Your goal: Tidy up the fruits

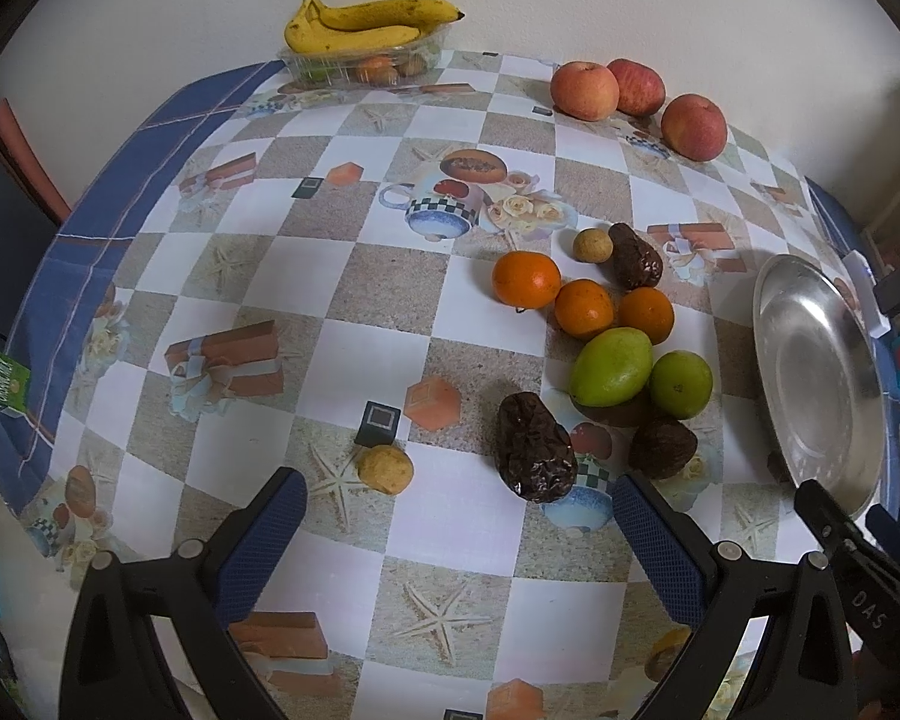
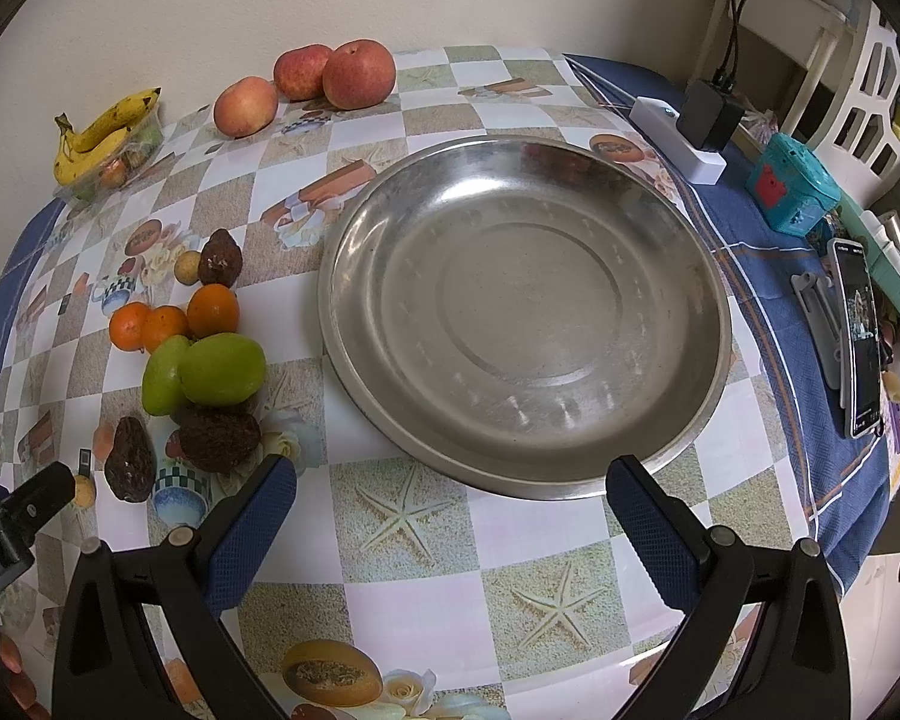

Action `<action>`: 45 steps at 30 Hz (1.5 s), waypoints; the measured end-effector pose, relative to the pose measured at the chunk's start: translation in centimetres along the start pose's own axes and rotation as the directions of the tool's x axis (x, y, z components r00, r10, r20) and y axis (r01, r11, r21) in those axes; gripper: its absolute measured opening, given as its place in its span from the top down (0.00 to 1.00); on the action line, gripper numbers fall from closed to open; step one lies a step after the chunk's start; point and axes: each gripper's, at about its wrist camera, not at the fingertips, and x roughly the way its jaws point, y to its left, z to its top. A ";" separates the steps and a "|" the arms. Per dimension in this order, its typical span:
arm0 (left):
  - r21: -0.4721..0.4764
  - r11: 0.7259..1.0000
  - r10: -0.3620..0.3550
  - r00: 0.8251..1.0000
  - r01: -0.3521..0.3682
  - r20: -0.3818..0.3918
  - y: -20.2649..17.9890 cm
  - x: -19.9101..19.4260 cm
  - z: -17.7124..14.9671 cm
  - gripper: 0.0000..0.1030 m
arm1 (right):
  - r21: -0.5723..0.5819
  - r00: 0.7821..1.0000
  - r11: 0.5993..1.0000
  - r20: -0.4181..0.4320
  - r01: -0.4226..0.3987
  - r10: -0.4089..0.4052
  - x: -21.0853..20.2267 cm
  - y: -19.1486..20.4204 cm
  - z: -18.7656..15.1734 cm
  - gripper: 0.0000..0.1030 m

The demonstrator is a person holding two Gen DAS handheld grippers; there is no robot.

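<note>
A large steel plate lies empty on the table; it shows at the right edge in the left wrist view. Left of it is a cluster: three oranges, two green fruits, dark wrinkled avocados and small tan round fruits. Three apples sit at the back, bananas on a clear tray at the far back. My left gripper is open and empty, just in front of an avocado. My right gripper is open and empty at the plate's near rim.
A checkered tablecloth covers the table. At its right edge are a white power strip with a black adapter, a teal box and a phone on a stand. A green carton sits off the left edge.
</note>
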 end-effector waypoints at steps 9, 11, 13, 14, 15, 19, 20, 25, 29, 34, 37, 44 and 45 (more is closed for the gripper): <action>-0.057 0.998 -0.013 0.998 0.016 0.054 1.8 -1.1 0.7 0.00 | -0.030 0.998 0.998 0.019 -0.052 0.053 -0.7 1.2 0.4 0.00; -0.068 0.997 -0.022 0.997 0.027 0.069 2.6 -1.3 1.0 0.00 | -0.047 0.996 0.996 0.028 -0.077 0.079 -1.1 2.1 0.5 0.00; -0.093 0.995 -0.037 0.997 0.043 0.064 3.7 -1.3 1.4 0.00 | -0.070 0.994 0.993 0.048 -0.097 0.100 -1.8 3.1 0.7 0.00; -0.103 0.993 -0.043 0.997 0.048 0.058 4.3 -1.2 1.5 0.00 | -0.079 0.992 0.991 0.055 -0.105 0.109 -2.0 3.5 0.8 0.00; -0.117 0.992 -0.044 0.997 0.051 0.056 5.0 -1.1 1.7 0.00 | -0.091 0.991 0.989 0.061 -0.115 0.120 -2.3 4.2 0.9 0.00; -0.153 0.985 -0.068 0.993 0.082 0.097 7.0 -1.1 2.0 0.00 | -0.127 0.986 0.981 0.056 -0.148 0.156 -2.7 6.3 1.4 0.00; -0.147 0.985 -0.078 0.992 0.092 0.101 7.2 -1.1 2.0 0.00 | -0.133 0.985 0.979 0.050 -0.157 0.164 -2.6 6.9 1.5 0.01; -0.055 0.995 -0.078 0.992 0.083 0.095 7.5 -0.4 2.4 0.00 | -0.133 0.976 0.968 0.014 -0.215 0.218 -2.2 8.9 1.8 0.16; -0.076 0.994 -0.078 0.996 0.082 0.048 8.2 0.7 2.0 0.04 | -0.137 0.965 0.955 -0.033 -0.263 0.261 -1.4 10.9 2.0 0.29; -0.061 0.991 -0.117 0.993 0.116 -0.022 8.1 2.6 1.3 0.16 | -0.143 0.951 0.943 -0.114 -0.301 0.287 0.6 13.2 1.8 0.41; -0.047 0.991 -0.130 0.989 0.127 -0.066 7.8 3.9 0.8 0.26 | -0.144 0.943 0.938 -0.162 -0.315 0.292 1.9 14.4 1.4 0.54; -0.043 0.980 -0.200 0.972 0.196 -0.122 7.1 5.4 0.2 0.43 | -0.111 0.918 0.933 -0.252 -0.342 0.307 4.6 15.3 0.8 0.55; -0.038 0.980 -0.198 0.972 0.195 -0.125 7.0 5.5 0.2 0.50 | -0.111 0.913 0.929 -0.258 -0.352 0.315 4.7 15.4 0.7 0.56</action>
